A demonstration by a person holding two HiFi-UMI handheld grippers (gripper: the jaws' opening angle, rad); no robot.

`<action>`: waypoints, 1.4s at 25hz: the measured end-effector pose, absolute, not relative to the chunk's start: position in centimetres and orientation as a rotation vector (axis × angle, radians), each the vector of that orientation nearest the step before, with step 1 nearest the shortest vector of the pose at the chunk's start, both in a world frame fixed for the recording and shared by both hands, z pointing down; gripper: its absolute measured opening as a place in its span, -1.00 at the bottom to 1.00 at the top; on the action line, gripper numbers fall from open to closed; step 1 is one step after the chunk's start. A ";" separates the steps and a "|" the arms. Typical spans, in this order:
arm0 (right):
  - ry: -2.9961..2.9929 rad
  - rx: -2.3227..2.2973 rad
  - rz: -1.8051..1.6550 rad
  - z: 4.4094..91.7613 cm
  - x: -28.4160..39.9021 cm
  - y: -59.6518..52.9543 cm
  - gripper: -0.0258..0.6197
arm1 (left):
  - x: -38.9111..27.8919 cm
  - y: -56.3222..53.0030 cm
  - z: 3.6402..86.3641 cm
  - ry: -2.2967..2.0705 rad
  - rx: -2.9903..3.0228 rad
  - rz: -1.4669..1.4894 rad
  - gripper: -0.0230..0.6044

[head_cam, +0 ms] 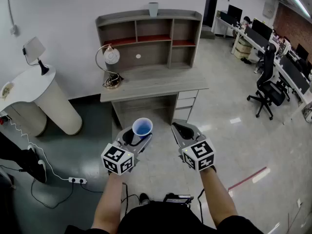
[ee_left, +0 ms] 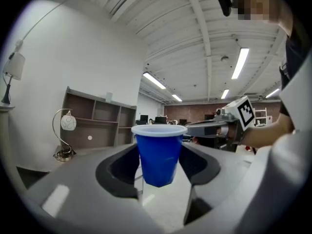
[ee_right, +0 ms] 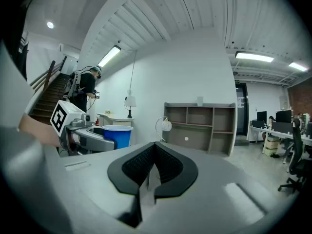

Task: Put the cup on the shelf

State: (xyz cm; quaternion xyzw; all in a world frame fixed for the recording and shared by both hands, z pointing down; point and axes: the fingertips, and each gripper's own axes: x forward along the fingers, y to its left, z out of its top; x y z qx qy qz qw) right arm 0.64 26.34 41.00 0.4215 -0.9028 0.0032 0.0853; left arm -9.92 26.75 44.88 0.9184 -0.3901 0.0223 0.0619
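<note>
Blue cup (head_cam: 142,127): upright, mouth up, in my left gripper (head_cam: 137,136), well short of the desk.
Left gripper: jaws clamped on the cup's sides.
Right gripper (head_cam: 179,129): jaws together, nothing between them, near my left one.
Desk (head_cam: 161,84): ahead of me, lamp (head_cam: 111,62) at its left end.
Shelf (head_cam: 151,40): on the desk's back, against the wall.
</note>
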 end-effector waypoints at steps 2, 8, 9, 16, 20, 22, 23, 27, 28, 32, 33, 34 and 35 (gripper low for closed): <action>-2.694 1.254 0.009 40.9 0.6 26.2 -0.89 | -9.8 26.6 44.8 -1.176 2.779 0.070 -0.12; -2.702 1.254 0.026 41.1 0.9 26.1 -0.89 | -9.5 26.4 44.6 -1.174 2.793 0.082 -0.12; -2.703 1.254 0.027 41.1 0.9 26.1 -0.89 | -9.5 26.3 44.6 -1.176 2.791 0.085 -0.12; -2.744 1.252 0.049 40.9 1.1 26.0 -0.88 | -9.5 26.1 45.1 -1.174 2.780 0.086 -0.12; -2.738 1.241 0.049 41.2 1.2 25.9 -0.88 | -9.3 25.9 45.1 -1.173 2.778 0.077 -0.12; -2.737 1.240 0.049 41.3 1.2 25.7 -0.88 | -9.4 25.8 45.2 -1.175 2.778 0.075 -0.11; -2.739 1.239 0.049 41.4 1.1 25.6 -0.88 | -9.4 25.7 45.2 -1.175 2.778 0.073 -0.11; -2.755 1.239 0.056 41.1 1.2 25.4 -0.88 | -9.4 25.6 45.3 -1.171 2.774 0.070 -0.11; -2.758 1.238 0.057 41.1 1.2 25.3 -0.88 | -9.4 25.5 45.3 -1.173 2.772 0.071 -0.11; -2.762 1.224 0.059 41.3 1.4 25.1 -0.88 | -9.2 25.2 45.4 -1.182 2.769 0.070 -0.11; -2.762 1.221 0.058 41.4 1.5 25.0 -0.88 | -9.1 25.2 45.4 -1.184 2.768 0.070 -0.11; -2.762 1.219 0.058 41.5 1.7 24.9 -0.88 | -9.0 25.1 45.4 -1.187 2.767 0.071 -0.11; -2.762 1.216 0.057 41.5 1.8 24.8 -0.88 | -8.8 25.0 45.5 -1.191 2.765 0.072 -0.11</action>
